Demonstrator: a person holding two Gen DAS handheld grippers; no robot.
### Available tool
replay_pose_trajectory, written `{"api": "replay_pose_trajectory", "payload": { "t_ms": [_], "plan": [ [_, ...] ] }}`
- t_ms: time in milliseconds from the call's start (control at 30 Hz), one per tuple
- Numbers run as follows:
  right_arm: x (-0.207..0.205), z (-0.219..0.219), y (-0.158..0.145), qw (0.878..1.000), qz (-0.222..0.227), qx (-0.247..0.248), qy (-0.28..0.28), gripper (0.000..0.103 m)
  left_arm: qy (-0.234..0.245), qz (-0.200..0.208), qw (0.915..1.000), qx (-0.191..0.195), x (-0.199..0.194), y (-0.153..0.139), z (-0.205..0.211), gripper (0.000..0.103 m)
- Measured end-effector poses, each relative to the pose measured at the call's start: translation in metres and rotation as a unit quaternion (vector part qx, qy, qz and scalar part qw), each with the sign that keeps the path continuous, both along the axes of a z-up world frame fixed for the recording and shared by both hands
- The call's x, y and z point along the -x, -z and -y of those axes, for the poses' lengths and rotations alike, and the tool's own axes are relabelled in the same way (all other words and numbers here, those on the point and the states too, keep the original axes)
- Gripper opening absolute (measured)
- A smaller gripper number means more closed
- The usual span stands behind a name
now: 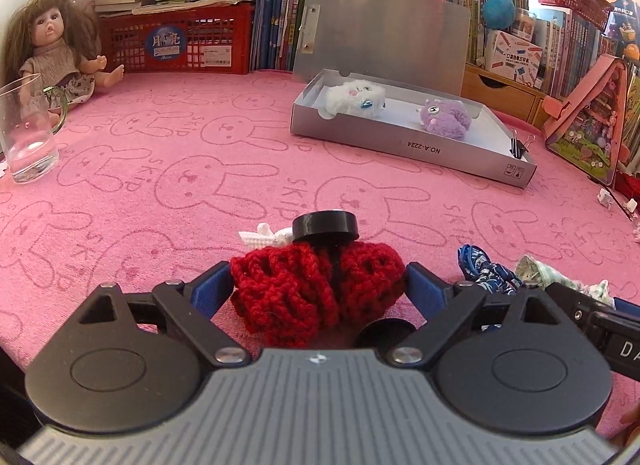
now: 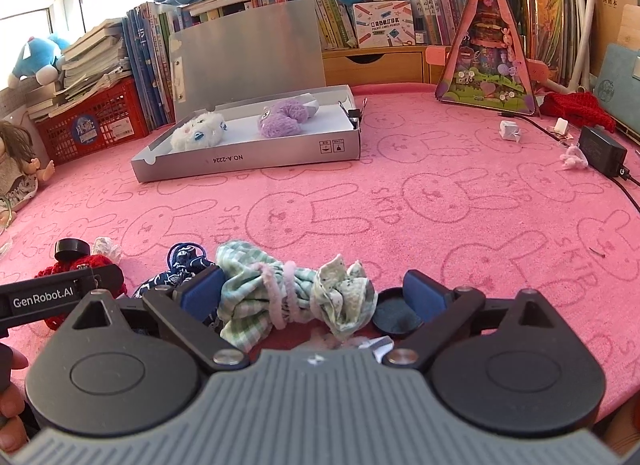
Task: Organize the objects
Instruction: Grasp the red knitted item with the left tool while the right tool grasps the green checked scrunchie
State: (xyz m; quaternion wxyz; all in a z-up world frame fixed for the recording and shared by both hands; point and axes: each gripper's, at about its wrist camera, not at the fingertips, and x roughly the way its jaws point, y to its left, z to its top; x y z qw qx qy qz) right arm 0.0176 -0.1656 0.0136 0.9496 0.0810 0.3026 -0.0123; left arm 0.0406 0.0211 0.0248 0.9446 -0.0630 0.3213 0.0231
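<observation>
A: Left gripper: spread, straddling red knit, long axis crosswise between the pads, not pinched. Black cap just beyond.

B: Right gripper: spread around gingham bundle, crosswise too, left pad touching. Open box ahead, bare pink mat between.

We see only the outer half of the flat black round disc just inside the right gripper's right finger; the green checked cloth bundle covers the rest. The navy patterned fabric piece passes behind the left finger. Left of that gripper, the long-haired doll is cut by the frame edge. Small white scraps far ahead remain unidentifiable.
</observation>
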Motion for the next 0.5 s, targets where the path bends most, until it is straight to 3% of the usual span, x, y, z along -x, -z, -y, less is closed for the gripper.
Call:
{"api": "replay_pose_trajectory", "payload": {
  "t_ms": [333, 500],
  "plan": [
    [-0.0016, -0.0009, 0.0049, 1.0, -0.007, -0.003, -0.01, 0.096, 0.005, 0.005, 1.0, 0.001, 0.0008, 0.0017, -0.0034, 0.093],
    [-0.0006, -0.0068, 0.0045, 1.0, -0.009, 0.008, -0.023, 0.079, 0.022, 0.02, 0.9995, -0.01, 0.0057, -0.0026, 0.0011, 0.078]
  ]
}}
